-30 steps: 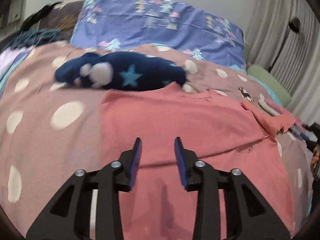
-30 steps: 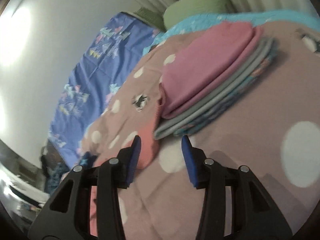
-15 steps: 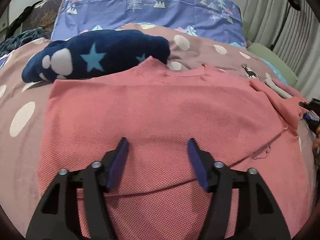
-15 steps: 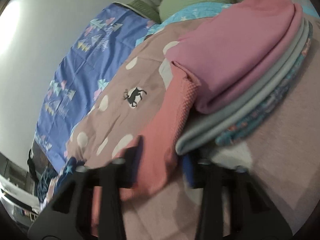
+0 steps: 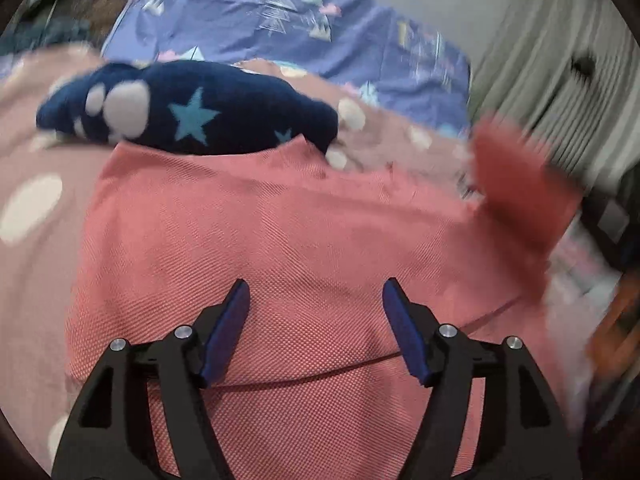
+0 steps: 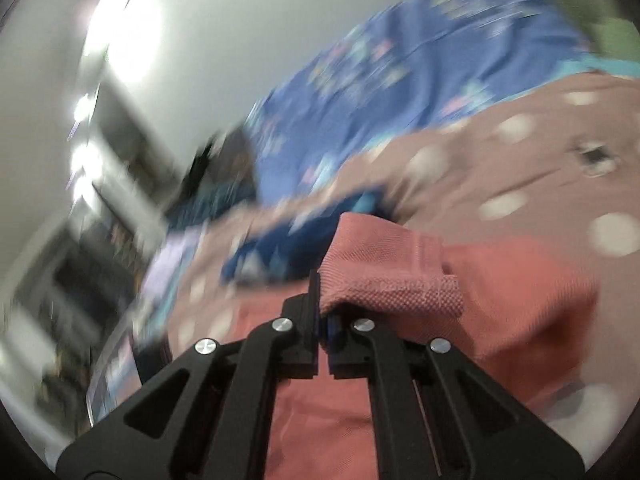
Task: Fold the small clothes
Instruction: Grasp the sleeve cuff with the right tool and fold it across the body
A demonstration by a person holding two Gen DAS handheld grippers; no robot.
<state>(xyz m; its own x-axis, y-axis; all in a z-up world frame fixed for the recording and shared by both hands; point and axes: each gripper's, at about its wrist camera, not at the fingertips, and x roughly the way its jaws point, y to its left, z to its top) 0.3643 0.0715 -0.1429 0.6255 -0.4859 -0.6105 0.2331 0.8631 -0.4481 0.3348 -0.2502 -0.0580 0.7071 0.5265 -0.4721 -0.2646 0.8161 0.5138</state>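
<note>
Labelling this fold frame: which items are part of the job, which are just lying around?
In the job:
- coral shirt, spread flat on the bed
- right gripper, shut on the shirt's sleeve
- left gripper, open above the shirt

Lying about:
- navy star fleece
- dotted blanket
- blue tree-print cover
- curtain

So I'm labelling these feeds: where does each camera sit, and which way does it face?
Left wrist: on the left hand-held gripper, looking along its open fingers over the coral shirt.
Right wrist: on the right hand-held gripper, shut on the shirt's sleeve, tilted, blurred.
Both show the shirt and the navy star garment.
</note>
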